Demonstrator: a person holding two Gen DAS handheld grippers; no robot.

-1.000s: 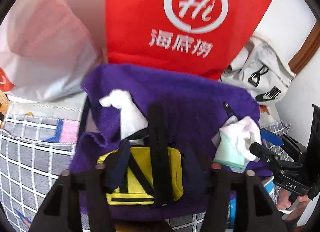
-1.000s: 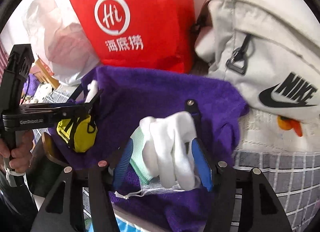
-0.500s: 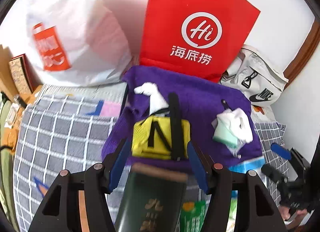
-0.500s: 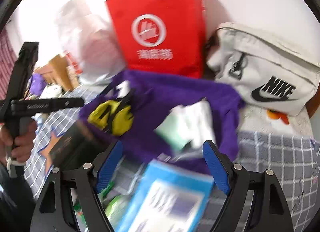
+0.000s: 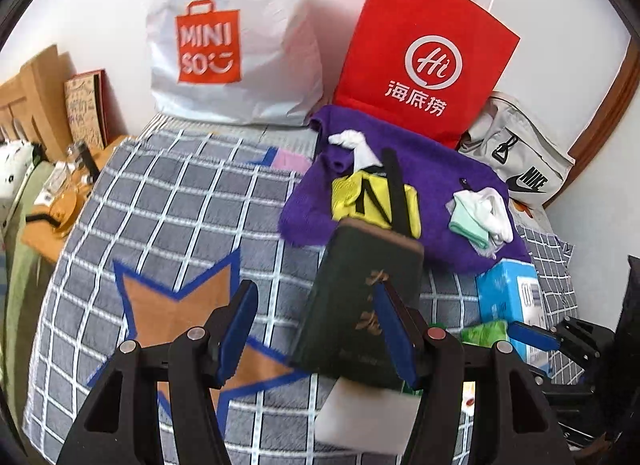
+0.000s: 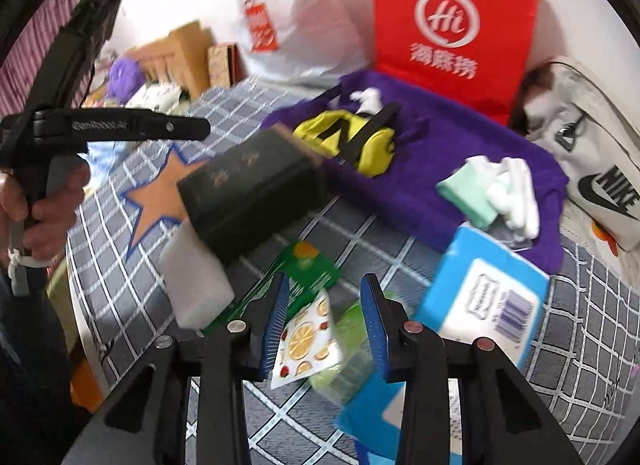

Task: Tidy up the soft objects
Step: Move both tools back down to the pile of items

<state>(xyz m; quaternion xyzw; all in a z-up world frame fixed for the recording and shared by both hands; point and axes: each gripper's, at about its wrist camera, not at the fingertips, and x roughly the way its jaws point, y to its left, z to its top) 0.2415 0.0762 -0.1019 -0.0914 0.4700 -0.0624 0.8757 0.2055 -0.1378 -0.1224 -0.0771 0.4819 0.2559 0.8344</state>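
A purple towel lies on the checked blanket in front of a red paper bag. On it rest a yellow pouch with black straps, a white cloth and a bundle of white and mint socks. The towel, the pouch and the socks also show in the right wrist view. My left gripper is open and empty, pulled back over the blanket. My right gripper is open and empty above the packets.
A dark green box lies on a white block. A blue tissue pack, a green packet and a fruit-print sachet lie near the front. A white MINISO bag and a grey Nike bag stand behind.
Both grippers have let go and drawn back from the towel toward the front. The yellow pouch and the sock bundle stay on the towel. The right fingers have narrowed.
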